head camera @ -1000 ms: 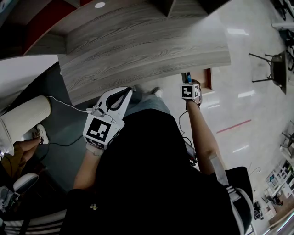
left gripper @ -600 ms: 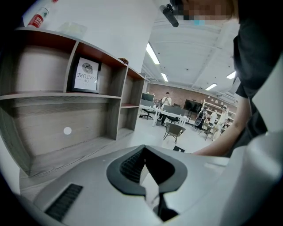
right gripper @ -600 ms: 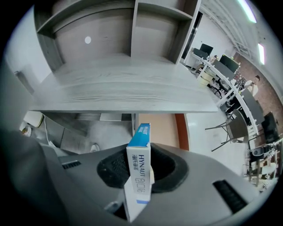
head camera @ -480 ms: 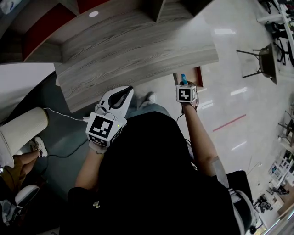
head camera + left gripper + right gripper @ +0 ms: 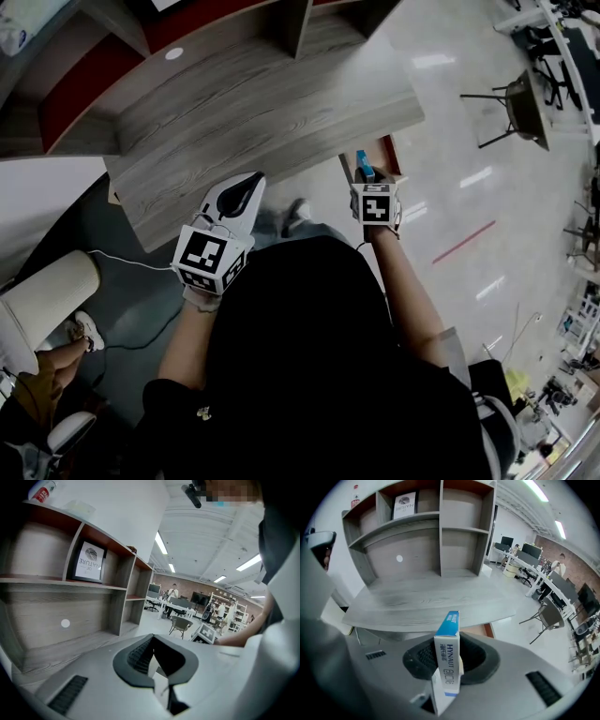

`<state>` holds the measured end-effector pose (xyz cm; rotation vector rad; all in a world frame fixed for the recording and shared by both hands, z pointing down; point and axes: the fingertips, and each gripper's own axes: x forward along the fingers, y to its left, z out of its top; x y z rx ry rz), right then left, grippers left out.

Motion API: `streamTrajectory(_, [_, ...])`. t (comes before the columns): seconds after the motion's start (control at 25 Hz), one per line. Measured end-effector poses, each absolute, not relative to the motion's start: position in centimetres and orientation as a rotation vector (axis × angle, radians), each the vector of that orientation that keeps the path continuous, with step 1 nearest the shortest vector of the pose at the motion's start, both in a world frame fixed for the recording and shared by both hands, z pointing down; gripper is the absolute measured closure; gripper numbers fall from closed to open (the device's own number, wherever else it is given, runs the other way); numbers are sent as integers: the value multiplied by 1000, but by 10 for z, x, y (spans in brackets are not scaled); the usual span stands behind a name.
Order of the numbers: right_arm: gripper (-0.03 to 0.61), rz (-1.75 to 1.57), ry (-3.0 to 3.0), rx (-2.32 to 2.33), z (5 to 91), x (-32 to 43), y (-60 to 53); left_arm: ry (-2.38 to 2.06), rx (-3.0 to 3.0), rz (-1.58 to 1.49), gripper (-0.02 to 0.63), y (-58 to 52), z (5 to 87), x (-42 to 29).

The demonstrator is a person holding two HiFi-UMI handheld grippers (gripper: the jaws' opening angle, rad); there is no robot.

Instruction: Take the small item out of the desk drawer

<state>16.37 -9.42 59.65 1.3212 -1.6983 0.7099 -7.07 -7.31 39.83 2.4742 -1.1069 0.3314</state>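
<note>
Pinching the box (image 5: 447, 641) between the jaws of the right gripper (image 5: 449, 667), held it upright, blue end up, printed narrow face toward that gripper's camera. Gripped it by its two broad sides, with the blue end well above the pads. Seen in the head view, had box (image 5: 364, 167) and right gripper just off the desk's (image 5: 262, 122) front right corner, over the open drawer (image 5: 392, 150) under that corner. Had the box out of the drawer and higher than the desk top. Had the left gripper (image 5: 246, 187) at the desk's front edge, nearer the middle, well apart from the right one, tips toward that edge. Showed, in the left gripper view, jaws pressed together with nothing between them. Had shelves (image 5: 440, 527) along the desk's back edge, a framed card (image 5: 404, 504) on the upper one, and a chair (image 5: 520, 103) on the floor (image 5: 450, 216) beyond the desk's right end.
</note>
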Motion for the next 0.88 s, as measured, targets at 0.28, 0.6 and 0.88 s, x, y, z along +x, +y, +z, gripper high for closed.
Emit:
streamTrajectory(0.28, [506, 618, -1892, 1396, 520, 136, -107, -1116, 2504, 286, 604, -88, 384, -75])
streamTrajectory(0.6, [506, 495, -2144, 1430, 436, 94, -117, -1148, 2522, 232, 604, -99, 366, -86])
streamTrajectory(0.88, [506, 359, -2370, 1429, 368, 70, -117, -1159, 2549, 198, 604, -98, 353, -91])
